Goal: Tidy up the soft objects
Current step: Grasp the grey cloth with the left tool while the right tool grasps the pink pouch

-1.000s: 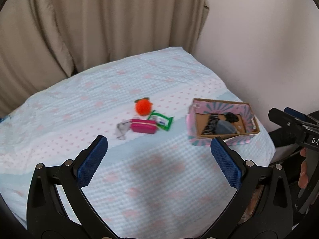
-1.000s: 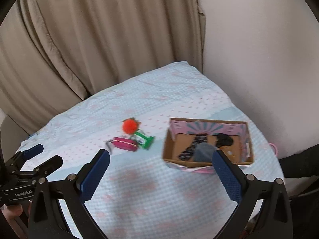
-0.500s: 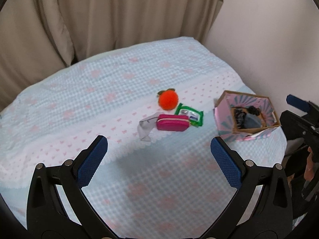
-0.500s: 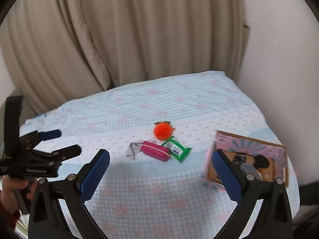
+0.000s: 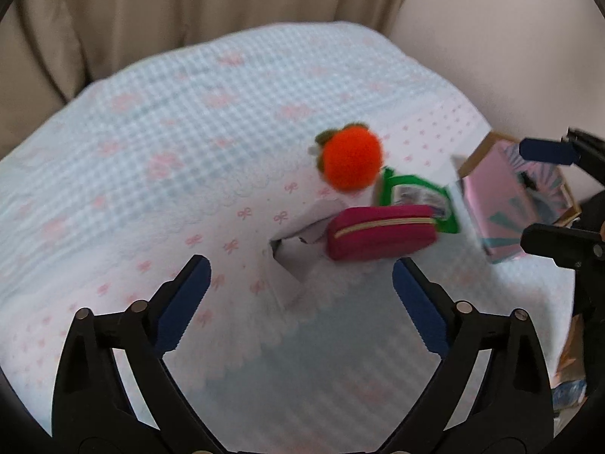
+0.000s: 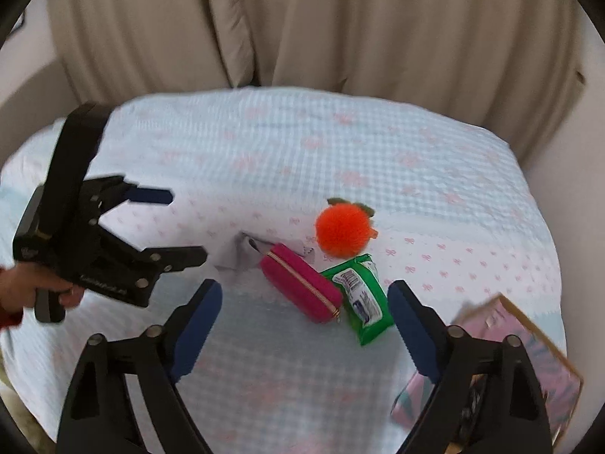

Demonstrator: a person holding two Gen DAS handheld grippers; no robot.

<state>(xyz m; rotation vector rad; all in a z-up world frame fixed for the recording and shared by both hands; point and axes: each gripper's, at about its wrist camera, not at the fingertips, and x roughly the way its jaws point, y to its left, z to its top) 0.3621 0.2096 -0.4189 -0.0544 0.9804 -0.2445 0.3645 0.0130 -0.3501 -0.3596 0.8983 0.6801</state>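
On the pale blue bedspread (image 5: pixel 159 143) lie an orange plush fruit (image 5: pixel 351 162) (image 6: pixel 342 229), a magenta zip pouch (image 5: pixel 380 231) (image 6: pixel 300 287), a green wipes pack (image 5: pixel 416 196) (image 6: pixel 359 297) and a small pale cloth (image 5: pixel 298 234) (image 6: pixel 242 251), all close together. My left gripper (image 5: pixel 300 268) (image 6: pixel 183 225) hovers just short of the cloth, its jaws wide but closing on nothing. My right gripper (image 6: pixel 304 289) (image 5: pixel 529 193) hangs over the pouch and wipes, its jaws also closing, pads clear of both.
A pink patterned cardboard box (image 5: pixel 499 204) (image 6: pixel 529 344) with dark items inside stands at the bed's right edge. Beige curtains (image 6: pixel 321 30) and a wall close off the far side. A hand (image 6: pixel 34 287) holds the left gripper's handle.
Both grippers have dropped toward the bed and come close to the cluster of items. The right gripper has swung from the box over to the pouch. Both pairs of jaws have narrowed slightly.
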